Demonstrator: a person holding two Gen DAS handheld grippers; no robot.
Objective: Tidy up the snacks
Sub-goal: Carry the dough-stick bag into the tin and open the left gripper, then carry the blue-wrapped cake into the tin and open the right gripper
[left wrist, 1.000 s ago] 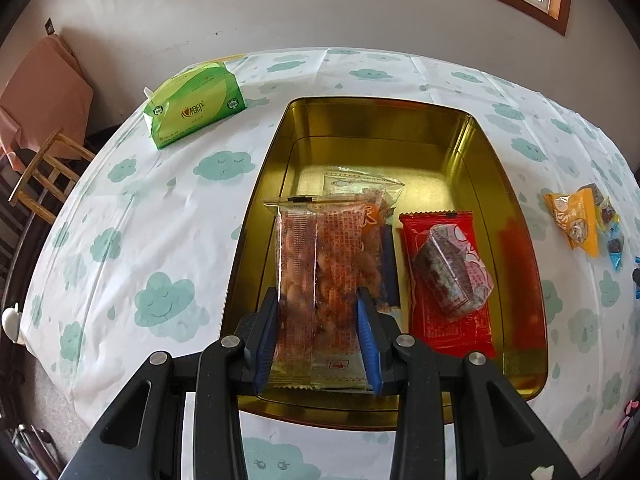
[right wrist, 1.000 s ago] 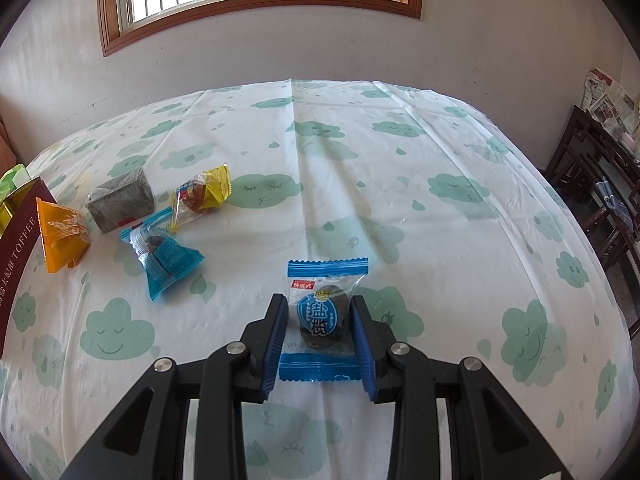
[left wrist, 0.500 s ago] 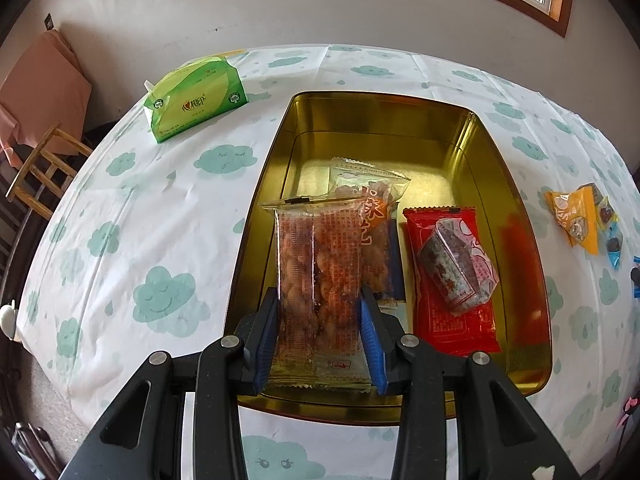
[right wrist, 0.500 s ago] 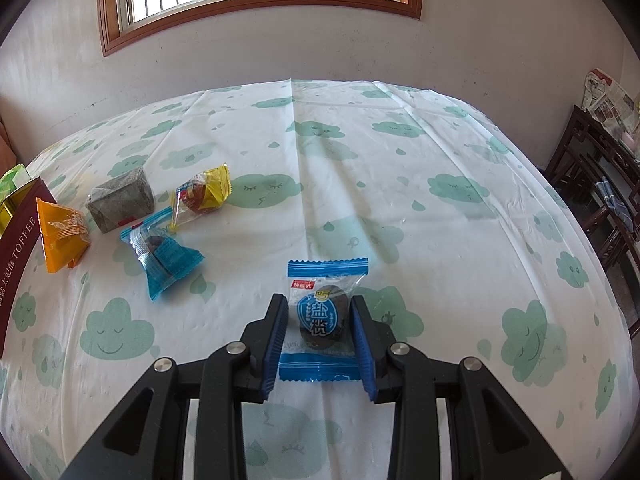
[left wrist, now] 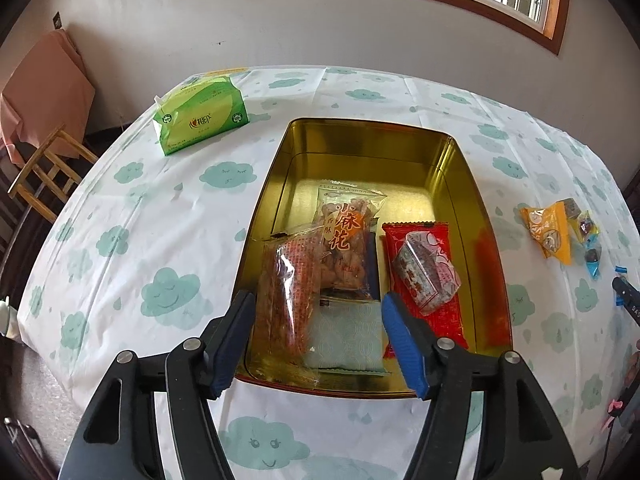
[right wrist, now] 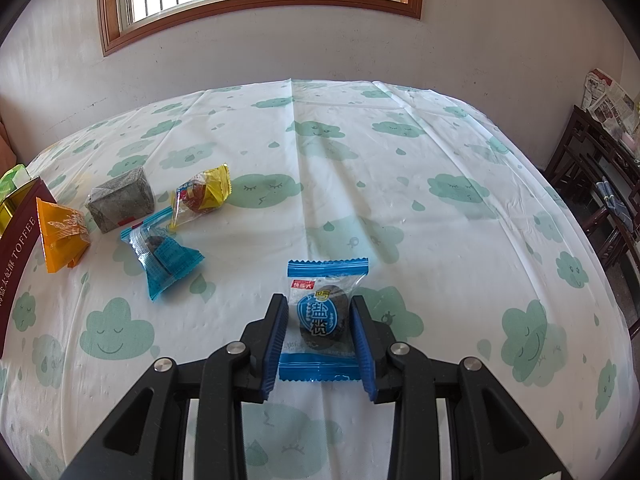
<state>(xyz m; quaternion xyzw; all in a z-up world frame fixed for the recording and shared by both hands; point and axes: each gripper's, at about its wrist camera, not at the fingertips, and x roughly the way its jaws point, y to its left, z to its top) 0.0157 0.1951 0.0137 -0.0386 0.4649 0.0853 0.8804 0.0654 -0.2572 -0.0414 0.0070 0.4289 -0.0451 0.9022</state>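
A gold tin (left wrist: 362,142) sits on the cloud-print tablecloth. My left gripper (left wrist: 318,320) is open over its near edge. The clear orange snack pack (left wrist: 286,300) leans free against the tin's left wall. Inside also lie a twist-snack bag (left wrist: 346,240), a pale green packet (left wrist: 346,336), a red packet (left wrist: 430,296) and a wrapped candy (left wrist: 424,276). My right gripper (right wrist: 319,326) is shut on a blue plum candy packet (right wrist: 322,314) lying on the table.
A green tissue pack (left wrist: 202,118) lies far left of the tin. On the table sit an orange packet (right wrist: 62,232), a grey block (right wrist: 120,198), a yellow candy (right wrist: 202,194) and a blue candy (right wrist: 162,252). The tin's maroon side (right wrist: 16,248) is at the left. Chairs stand around.
My left gripper opened and let go of the orange snack pack, which dropped against the tin's left wall. The gripper pulled back and up a little. The right gripper has not moved.
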